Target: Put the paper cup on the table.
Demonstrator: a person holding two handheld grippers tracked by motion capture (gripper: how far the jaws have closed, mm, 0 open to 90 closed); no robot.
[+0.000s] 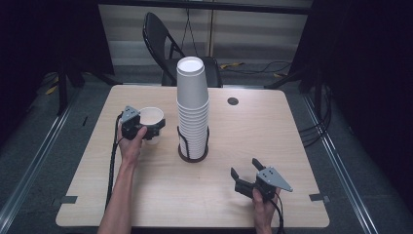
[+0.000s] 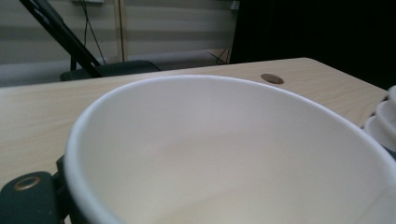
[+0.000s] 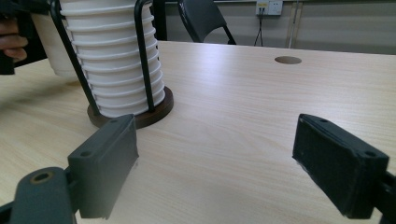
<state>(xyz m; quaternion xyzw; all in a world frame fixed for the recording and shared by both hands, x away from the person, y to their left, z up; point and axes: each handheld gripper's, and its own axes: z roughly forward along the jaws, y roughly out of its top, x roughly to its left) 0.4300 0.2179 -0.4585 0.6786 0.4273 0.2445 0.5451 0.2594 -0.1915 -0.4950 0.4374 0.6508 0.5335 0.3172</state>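
Holding a single white paper cup by its rim, the left gripper sits at the left side of the table, its jaws clamped across the cup wall so that the open mouth faces up and the left gripper view looks straight into the pale bowl of the cup. The cup's long axis stands close to upright, a little tilted, and I cannot tell whether its base is on the wood or just above it. To the right of this cup, near but apart, rises the tall stack of cups nested upside down in a black wire holder on a round dark base; that sideways gap between held cup and stack is what the next move turns on, since the left hand is much the nearer of the two. The right gripper rests well away at the near right of the table, its jaws spread wide with nothing between them, its pads pointing toward the holder's base in the right gripper view
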